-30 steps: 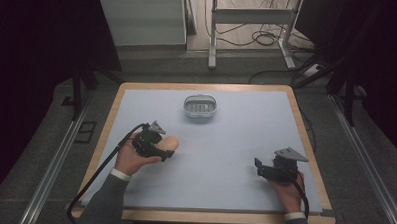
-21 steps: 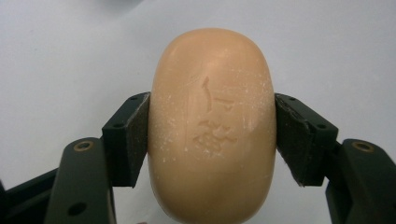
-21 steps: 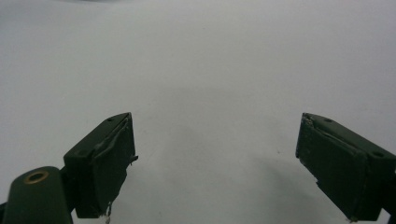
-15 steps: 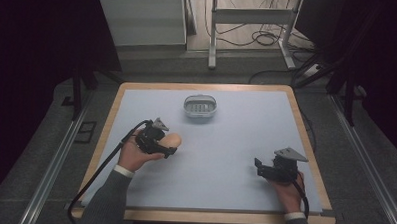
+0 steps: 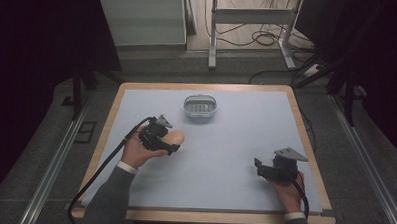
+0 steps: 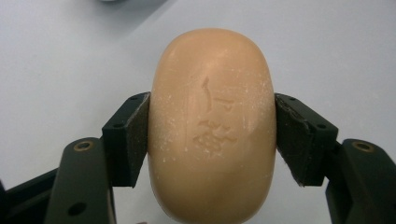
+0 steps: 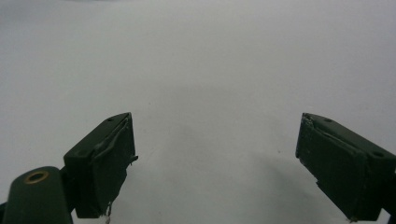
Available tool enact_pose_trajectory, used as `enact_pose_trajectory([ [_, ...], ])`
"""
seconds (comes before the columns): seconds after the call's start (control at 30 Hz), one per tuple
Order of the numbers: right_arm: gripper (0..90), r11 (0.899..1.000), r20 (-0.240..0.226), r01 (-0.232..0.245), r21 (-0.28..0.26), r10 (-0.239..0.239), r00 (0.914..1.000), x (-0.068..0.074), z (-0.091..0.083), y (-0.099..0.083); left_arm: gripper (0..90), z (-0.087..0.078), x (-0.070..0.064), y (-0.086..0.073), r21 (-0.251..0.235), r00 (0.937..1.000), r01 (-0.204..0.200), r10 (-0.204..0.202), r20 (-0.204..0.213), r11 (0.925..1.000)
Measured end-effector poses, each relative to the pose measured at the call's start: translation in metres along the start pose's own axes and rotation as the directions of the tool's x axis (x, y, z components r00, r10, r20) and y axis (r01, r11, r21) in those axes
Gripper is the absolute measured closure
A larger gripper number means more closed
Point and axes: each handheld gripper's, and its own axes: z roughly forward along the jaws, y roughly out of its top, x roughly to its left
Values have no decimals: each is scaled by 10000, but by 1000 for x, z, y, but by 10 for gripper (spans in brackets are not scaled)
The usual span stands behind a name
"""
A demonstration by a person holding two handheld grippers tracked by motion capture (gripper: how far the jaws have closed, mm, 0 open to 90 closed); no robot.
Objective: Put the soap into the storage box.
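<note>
**Me:** While my left gripper (image 6: pixel 211 135) has this bar of soap (image 6: pixel 212 126) pinched, I'd treat it as a firm but slick thing. It's a smooth, rounded, peach-coloured oval with a stamped mark on its face and a dusting of white flecks. I judge it light, hard enough not to dent, and ready to squirt out if I squeeze too far toward either rounded end.

**Partner:** So where are you gripping it?

**Me:** Across its width, about mid-length. One pad (image 6: pixel 135 137) presses on each long side, and the jaws are spread roughly as wide as the bar itself. That waist is the best hold, I think, since the sides there run closest to parallel.

**Partner:** And where is it relative to you?

**Me:** Right between the jaws, its far end poking out past the tips, with the pale blue mat (image 6: pixel 327 56) beneath. In the high view the soap (image 5: pixel 175 137) sits at the front of my left gripper (image 5: pixel 171 142). Farther ahead and a little right stands a small grey soap dish (image 5: pixel 200 108), well apart.

**Partner:** Your other hand?

**Me:** My right gripper (image 7: pixel 215 163) has its jaws wide apart with nothing between them, just bare mat ahead. In the high view the right gripper (image 5: pixel 258 166) is low by the mat's near right side, well away from the soap.
</note>
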Motion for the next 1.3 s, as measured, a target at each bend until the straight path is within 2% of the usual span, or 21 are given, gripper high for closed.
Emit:
enact_pose_trajectory([
  [0.73, 118, 10000, 16, -5, 19, 5, 10000, 0, 0, 0, 330, 11, 16, 3, 135, 9992, 402, -403, 25, 9991],
  [0.87, 118, 10000, 22, -3, 28, 3, 10000, 0, 0, 0, 330, 13, 18, 6, 258, 9995, 312, -311, -40, 9992],
  [1.07, 118, 10000, 20, -6, 26, 6, 10000, 0, 0, 0, 329, 14, 16, 13, 177, 9998, 210, -211, 28, 9996],
  [1.17, 118, 10000, 19, -8, 22, 8, 10000, 0, 0, 0, 330, 15, 17, 15, 87, 9996, 240, -241, 126, 9997],
  [1.3, 118, 10000, 14, -12, 30, 12, 10000, 0, 0, 0, 330, 17, 19, 15, 157, 9995, 304, -305, 49, 9994],
])
